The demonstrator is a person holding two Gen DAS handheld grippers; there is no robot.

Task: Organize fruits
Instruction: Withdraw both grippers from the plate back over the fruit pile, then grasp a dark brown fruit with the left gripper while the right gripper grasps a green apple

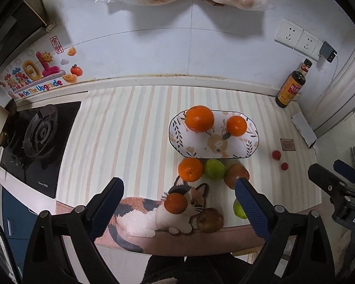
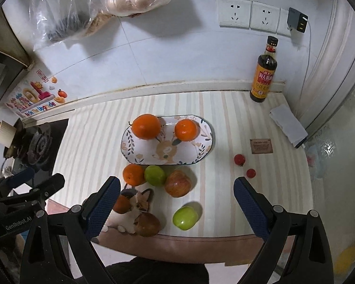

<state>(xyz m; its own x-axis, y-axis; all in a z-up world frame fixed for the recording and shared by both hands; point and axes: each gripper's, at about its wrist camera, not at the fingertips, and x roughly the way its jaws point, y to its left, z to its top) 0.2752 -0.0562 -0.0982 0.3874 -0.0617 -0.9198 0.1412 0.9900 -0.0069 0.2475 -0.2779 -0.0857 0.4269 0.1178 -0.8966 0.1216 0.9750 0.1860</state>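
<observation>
An oval patterned plate [image 1: 227, 150] [image 2: 177, 153] on the striped counter holds two oranges [image 1: 199, 118] [image 2: 146, 126], one large, one smaller [image 1: 236, 126] [image 2: 186, 129]. In front of it lie an orange [image 1: 190, 169] [image 2: 133, 174], a green apple [image 1: 215, 168] [image 2: 154, 175] and a red apple [image 1: 235, 172] [image 2: 178, 183]. Nearer the front edge are a small dark orange [image 1: 176, 203] [image 2: 121, 204], a brown fruit [image 1: 210, 220] [image 2: 147, 224] and a second green apple [image 1: 239, 210] [image 2: 185, 218]. My left gripper [image 1: 178, 194] is open and empty above the near fruits. My right gripper [image 2: 176, 193] is open and empty.
Two small red tomatoes [image 2: 239, 159] [image 2: 250, 173] lie at the right. A dark sauce bottle [image 2: 264, 71] stands at the back right by the wall sockets [image 2: 235, 11]. A gas stove [image 1: 39, 133] is at the left. A folded white cloth [image 2: 287, 124] lies at the right edge.
</observation>
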